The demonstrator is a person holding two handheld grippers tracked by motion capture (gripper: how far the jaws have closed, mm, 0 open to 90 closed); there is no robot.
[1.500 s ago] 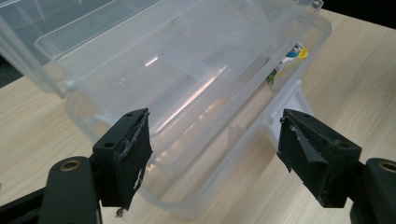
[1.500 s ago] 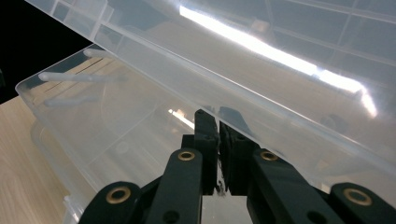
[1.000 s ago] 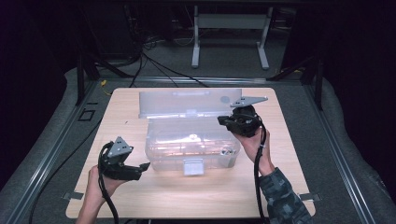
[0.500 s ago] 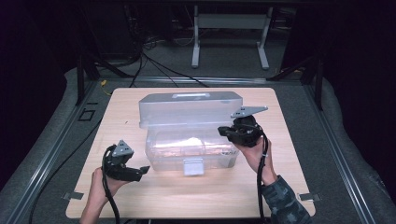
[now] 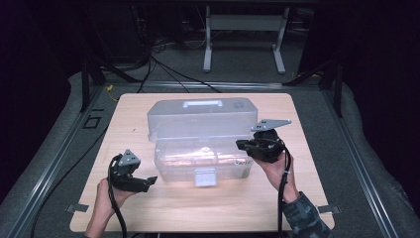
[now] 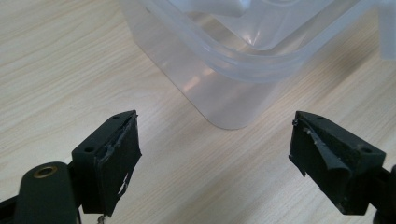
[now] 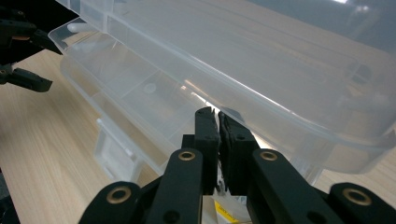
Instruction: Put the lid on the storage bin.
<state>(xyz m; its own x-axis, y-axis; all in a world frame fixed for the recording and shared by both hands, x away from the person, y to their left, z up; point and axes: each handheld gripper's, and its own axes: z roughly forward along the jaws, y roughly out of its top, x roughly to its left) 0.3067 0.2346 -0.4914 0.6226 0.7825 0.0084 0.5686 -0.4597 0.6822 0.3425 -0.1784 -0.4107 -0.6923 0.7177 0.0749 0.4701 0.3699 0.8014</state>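
High view shows the closed, empty right gripper [image 5: 242, 145] pushing the half-lowered lid [image 5: 203, 119] of the clear box [image 5: 198, 166] at centre, while the wide-open, empty left gripper [image 5: 148, 182] waits lower left; the lid may slip off and slam.

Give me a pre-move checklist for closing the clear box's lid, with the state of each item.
1. Right gripper shut, jaws together at the lid edge: ok.
2. Left gripper open, nothing between its jaws: ok.
3. Left gripper clear of the box, near its corner: ok.
4. Lid partly lowered, not yet seated on the box: not ok.
5. Front latch free: cannot tell.
6. Box sits flat on the table: ok.
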